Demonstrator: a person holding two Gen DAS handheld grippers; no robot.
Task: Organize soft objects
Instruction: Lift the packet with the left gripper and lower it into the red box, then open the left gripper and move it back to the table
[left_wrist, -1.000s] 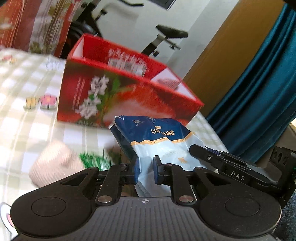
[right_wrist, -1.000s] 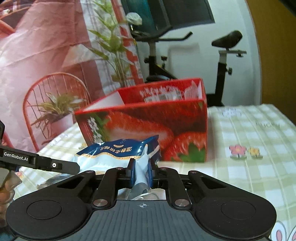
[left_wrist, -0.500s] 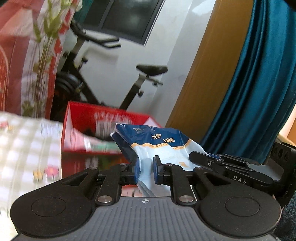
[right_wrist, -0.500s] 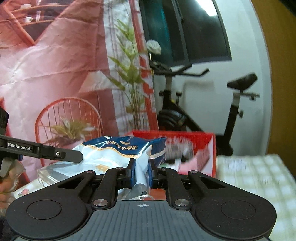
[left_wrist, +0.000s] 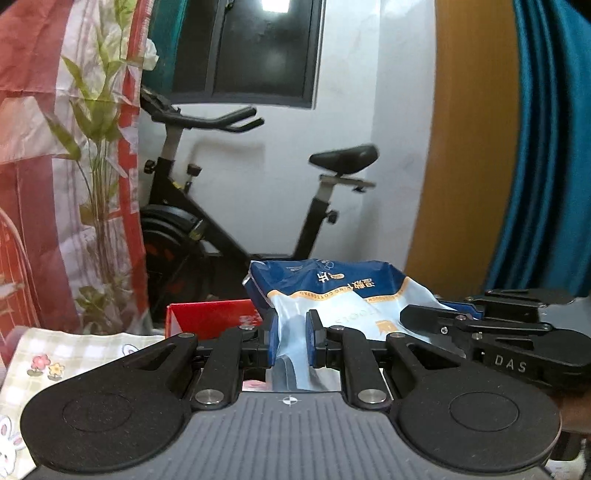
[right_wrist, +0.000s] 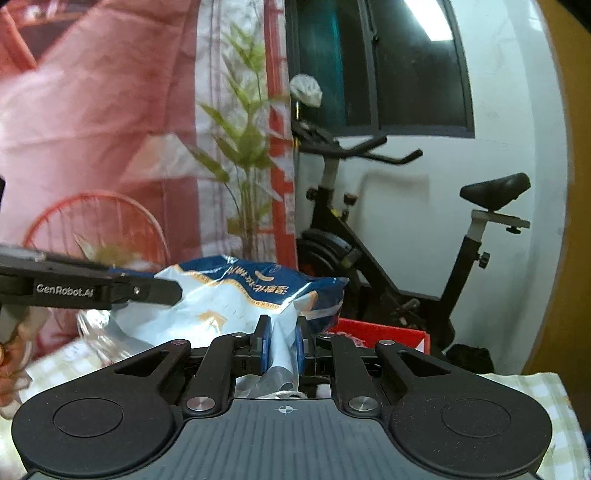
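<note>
A blue and pale-blue soft plastic pack (left_wrist: 343, 291) with orange trim is held in the air by both grippers. My left gripper (left_wrist: 291, 341) is shut on its near edge. My right gripper (right_wrist: 282, 341) is shut on the opposite edge of the same pack (right_wrist: 240, 295). The right gripper's body shows at the right of the left wrist view (left_wrist: 498, 339), and the left one's at the left of the right wrist view (right_wrist: 85, 288). The red box (left_wrist: 210, 319) sits low beyond the pack, mostly hidden; its rim also shows in the right wrist view (right_wrist: 384, 330).
A checked tablecloth (left_wrist: 74, 354) covers the table below. An exercise bike (left_wrist: 221, 221) stands behind by the white wall. A red patterned curtain with a plant (left_wrist: 92, 184) hangs on the left, and a blue curtain (left_wrist: 546, 147) on the right.
Both grippers have lifted the pack well up above the table. The red box has dropped low in both views and the pink knitted item has left the view.
</note>
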